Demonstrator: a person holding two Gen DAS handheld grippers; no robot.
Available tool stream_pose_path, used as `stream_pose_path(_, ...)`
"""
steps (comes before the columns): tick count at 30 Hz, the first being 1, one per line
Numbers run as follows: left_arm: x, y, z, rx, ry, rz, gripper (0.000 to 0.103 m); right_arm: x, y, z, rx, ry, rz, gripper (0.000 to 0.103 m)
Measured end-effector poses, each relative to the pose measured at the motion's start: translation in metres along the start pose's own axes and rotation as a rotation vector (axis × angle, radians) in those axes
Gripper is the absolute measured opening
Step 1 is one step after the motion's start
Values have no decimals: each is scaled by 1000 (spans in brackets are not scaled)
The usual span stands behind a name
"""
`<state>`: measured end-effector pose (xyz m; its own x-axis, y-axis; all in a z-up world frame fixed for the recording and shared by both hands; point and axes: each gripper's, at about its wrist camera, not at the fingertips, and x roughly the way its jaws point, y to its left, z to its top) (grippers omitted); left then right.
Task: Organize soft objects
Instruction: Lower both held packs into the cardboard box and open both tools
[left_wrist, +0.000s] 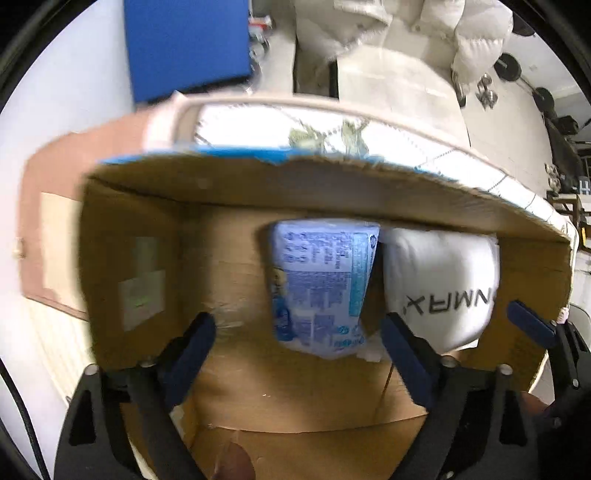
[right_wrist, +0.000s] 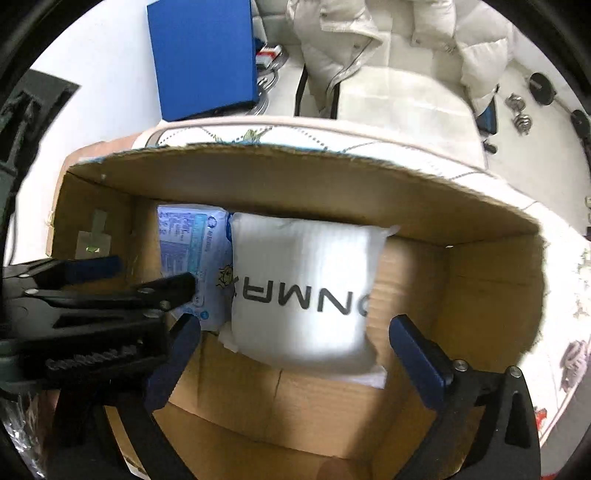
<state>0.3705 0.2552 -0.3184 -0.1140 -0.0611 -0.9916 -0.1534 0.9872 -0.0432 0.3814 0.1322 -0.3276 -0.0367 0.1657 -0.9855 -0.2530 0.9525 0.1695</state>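
Note:
An open cardboard box (left_wrist: 229, 184) (right_wrist: 295, 162) holds two soft packs standing side by side against its far wall. The blue printed pack (left_wrist: 323, 284) (right_wrist: 190, 258) stands to the left of the white lettered pack (left_wrist: 441, 288) (right_wrist: 301, 291). My left gripper (left_wrist: 297, 328) is open and empty, its fingers inside the box on either side of the blue pack. It also shows at the left of the right wrist view (right_wrist: 147, 275). My right gripper (right_wrist: 295, 332) is open and empty, with the white pack between its fingers.
The box rests on a quilted white mattress (right_wrist: 406, 144). Behind it hang a white puffer jacket (right_wrist: 369, 44) and a blue board (right_wrist: 203, 55). Dumbbells (right_wrist: 521, 114) lie at the far right. A pink-brown panel (left_wrist: 44, 221) stands left of the box.

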Motion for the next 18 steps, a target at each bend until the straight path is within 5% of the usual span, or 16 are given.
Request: stream_pose_path(18,-111,-4,-121,-27,-307,45,102,-103,13,-107,23,-176,-35,103)
